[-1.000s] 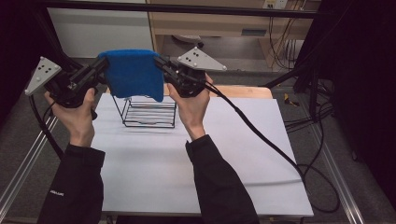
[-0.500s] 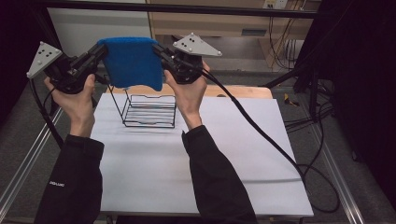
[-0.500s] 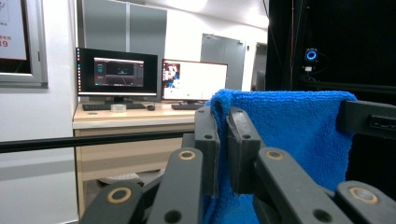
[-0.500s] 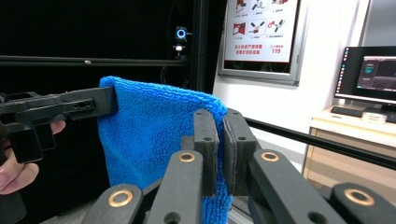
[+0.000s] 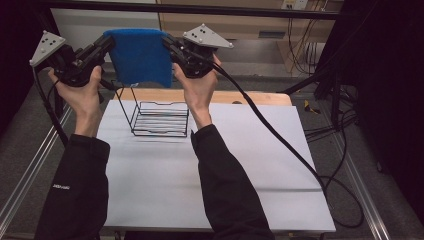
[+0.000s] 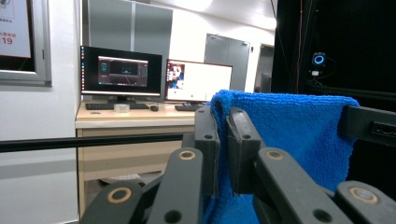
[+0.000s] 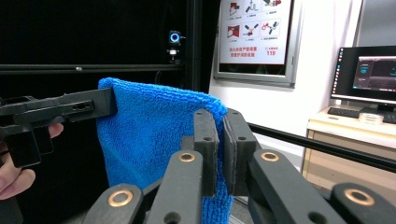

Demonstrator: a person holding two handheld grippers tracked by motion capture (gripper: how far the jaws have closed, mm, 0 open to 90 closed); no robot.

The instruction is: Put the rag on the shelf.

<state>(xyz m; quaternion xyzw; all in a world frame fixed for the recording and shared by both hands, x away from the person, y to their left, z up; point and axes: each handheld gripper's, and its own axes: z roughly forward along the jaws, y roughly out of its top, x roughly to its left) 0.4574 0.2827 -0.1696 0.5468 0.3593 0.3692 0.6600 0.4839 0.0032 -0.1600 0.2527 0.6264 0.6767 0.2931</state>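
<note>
Right now, close to the camera, two dark sleeves come up from the bottom of the high view, over the white table. Each hand holds a gripper up in the air.

A bit farther on, the left gripper has its jaws squeezed tight on the left top corner of the blue towel. The right gripper has its jaws squeezed tight on the right top corner. In the left gripper view the two black jaws pinch the fuzzy cloth with almost no gap. In the right gripper view it looks the same, and the cloth hangs down from the pinch.

The towel is stretched flat between the two grippers, like a little flag. It hangs high above the table and touches nothing else.

Under and just behind the towel stands a black wire rack on the table. I think the job is to hang the towel over that rack.

To do it well, both hands should keep level, so the top edge stays straight. They should keep the towel pulled wide, not saggy. Then they should go down slowly, with the rack's top bar under the middle of the towel. The jaws should stay tight until the cloth rests on the wire.

Far back are a wooden desk and two screens.
</note>
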